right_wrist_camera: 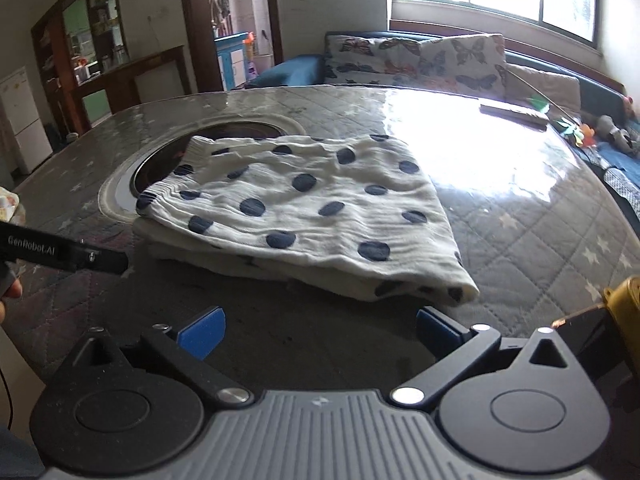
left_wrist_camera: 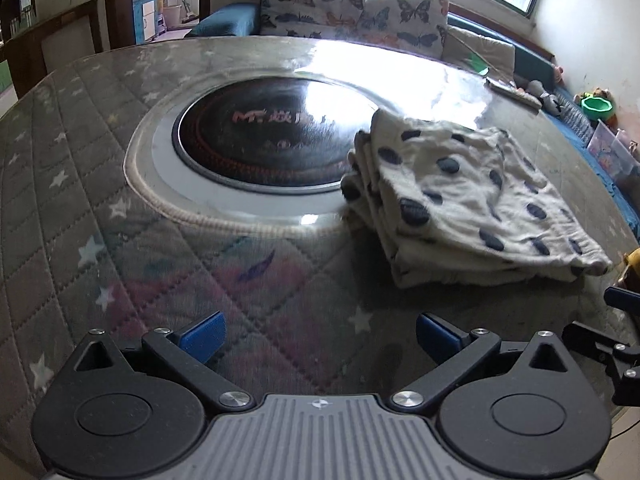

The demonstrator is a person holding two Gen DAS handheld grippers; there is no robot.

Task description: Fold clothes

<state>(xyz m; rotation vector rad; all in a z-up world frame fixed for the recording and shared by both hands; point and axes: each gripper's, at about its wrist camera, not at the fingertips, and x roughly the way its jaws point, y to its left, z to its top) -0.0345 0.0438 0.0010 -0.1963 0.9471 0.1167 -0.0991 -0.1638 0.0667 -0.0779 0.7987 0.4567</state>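
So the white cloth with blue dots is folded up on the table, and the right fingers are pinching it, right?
Not quite. The dotted cloth is folded on the table, but the right gripper isn't pinching it: the right wrist view shows its fingers wide open, short of the cloth.

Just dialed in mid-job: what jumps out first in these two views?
The white cloth with dark dots lies folded in a stack on the quilted table, its left edge overlapping the round black cooktop set into the middle. Both tools are open and empty just short of it: the left tool and the right tool. Window glare washes the far side of the table.
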